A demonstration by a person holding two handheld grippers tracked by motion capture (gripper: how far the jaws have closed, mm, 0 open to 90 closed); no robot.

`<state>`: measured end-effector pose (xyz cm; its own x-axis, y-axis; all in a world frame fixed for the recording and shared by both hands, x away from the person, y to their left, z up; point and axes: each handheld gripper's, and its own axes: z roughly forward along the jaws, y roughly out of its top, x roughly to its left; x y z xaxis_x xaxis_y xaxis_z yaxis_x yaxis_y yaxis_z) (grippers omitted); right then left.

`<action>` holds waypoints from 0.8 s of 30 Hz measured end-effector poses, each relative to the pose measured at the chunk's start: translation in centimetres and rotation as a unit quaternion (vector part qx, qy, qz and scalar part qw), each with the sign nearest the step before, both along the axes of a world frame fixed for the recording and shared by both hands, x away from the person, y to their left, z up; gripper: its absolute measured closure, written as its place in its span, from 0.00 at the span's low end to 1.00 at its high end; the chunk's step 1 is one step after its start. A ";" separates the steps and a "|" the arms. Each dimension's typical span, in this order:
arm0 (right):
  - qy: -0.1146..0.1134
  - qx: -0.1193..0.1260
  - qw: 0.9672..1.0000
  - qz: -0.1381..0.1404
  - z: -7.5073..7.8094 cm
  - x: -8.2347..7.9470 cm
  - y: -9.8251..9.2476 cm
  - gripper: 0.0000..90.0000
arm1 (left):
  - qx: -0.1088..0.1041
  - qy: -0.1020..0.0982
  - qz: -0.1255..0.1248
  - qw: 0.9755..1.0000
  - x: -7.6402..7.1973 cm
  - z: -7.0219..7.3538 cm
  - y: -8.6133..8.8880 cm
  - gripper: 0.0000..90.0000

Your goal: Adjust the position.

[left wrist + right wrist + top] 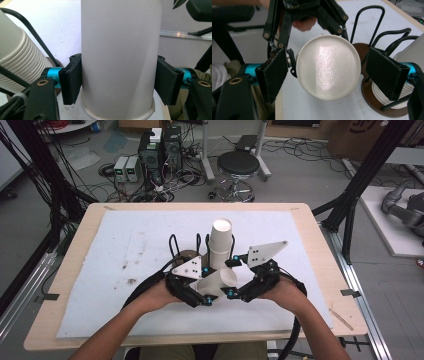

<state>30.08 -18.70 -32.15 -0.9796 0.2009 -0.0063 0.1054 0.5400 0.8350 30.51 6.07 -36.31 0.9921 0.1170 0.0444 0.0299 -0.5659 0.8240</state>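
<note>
I have the left gripper point(207, 296) clamped on the single paper cup point(220, 281), both pads pressed against its wall in the left gripper view, and the cup lies roughly level between the two hands, just in front of the cup stack point(220, 242) in its wire holder point(186, 251). The right gripper point(231, 279) is spread wide; in the right gripper view the cup's flat base point(329, 67) sits between its jaws, touching neither pad. Risk, as I judge it: thin paper walls buckle under a hard squeeze, deforming the cup. Should I swing the right gripper carelessly, it could strike the stack or snag the holder's wire loops and tip them.
</note>
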 end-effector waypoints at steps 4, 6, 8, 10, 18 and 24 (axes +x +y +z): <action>0.000 -0.032 0.999 0.014 0.1 0.2 0.7 0.21 | 0.019 -0.002 -0.005 1.000 -0.1 0.1 -0.2 0.35; 0.000 -0.045 0.999 0.020 0.0 0.2 1.0 0.21 | 0.028 -0.003 -0.008 1.000 -0.1 0.1 -0.3 0.35; 0.000 -0.055 0.998 0.027 -0.1 0.3 1.3 0.21 | 0.033 -0.001 -0.010 0.999 -0.1 0.1 -0.4 0.35; 0.003 -0.068 0.997 0.030 -0.4 0.3 1.7 0.21 | 0.041 -0.002 -0.013 0.999 -0.1 0.1 -0.5 0.35; 0.011 -0.094 0.995 0.043 -0.8 0.5 2.2 0.24 | 0.056 0.004 -0.022 0.998 -0.2 -0.1 -0.6 0.35; 0.014 -0.109 0.992 0.058 -1.0 0.5 2.5 0.29 | 0.062 0.005 -0.027 0.998 -0.2 -0.2 -0.7 0.35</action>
<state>30.63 -16.25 -33.18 -0.9965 0.0833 -0.0087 0.0539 0.7173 0.6947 30.30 5.34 -36.56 0.9973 0.0569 0.0453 0.0040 -0.6643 0.7475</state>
